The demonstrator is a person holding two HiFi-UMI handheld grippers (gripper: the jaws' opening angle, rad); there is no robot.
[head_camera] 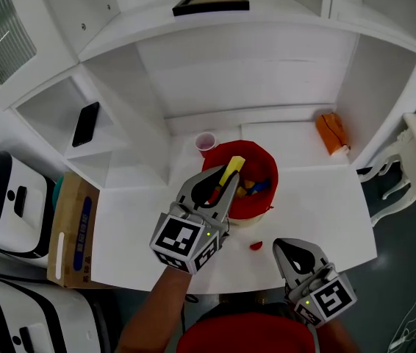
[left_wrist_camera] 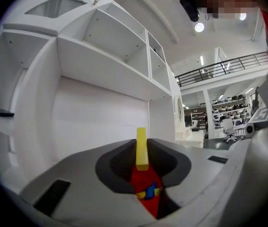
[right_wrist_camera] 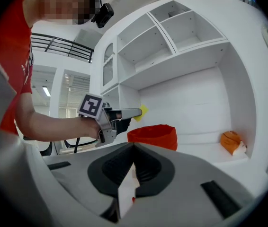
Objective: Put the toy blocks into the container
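Observation:
My left gripper (head_camera: 226,182) hangs over the red container (head_camera: 263,197), shut on a long yellow block (head_camera: 231,170) that sticks out past its fingertips. In the left gripper view the yellow block (left_wrist_camera: 142,148) stands between the jaws, and below it the container (left_wrist_camera: 141,178) holds blue and yellow blocks (left_wrist_camera: 148,191). A small red block (head_camera: 256,245) lies on the white table in front of the container. My right gripper (head_camera: 290,250) is low at the table's front edge, shut and holding nothing. Its own view shows the container (right_wrist_camera: 153,137) ahead and the left gripper (right_wrist_camera: 120,115) with the yellow block (right_wrist_camera: 143,110).
A pink cup (head_camera: 205,143) stands behind the container at its left. An orange object (head_camera: 331,133) lies at the back right of the table (head_camera: 318,197). A phone (head_camera: 85,123) rests on a left shelf. A cardboard box (head_camera: 72,230) stands left of the table.

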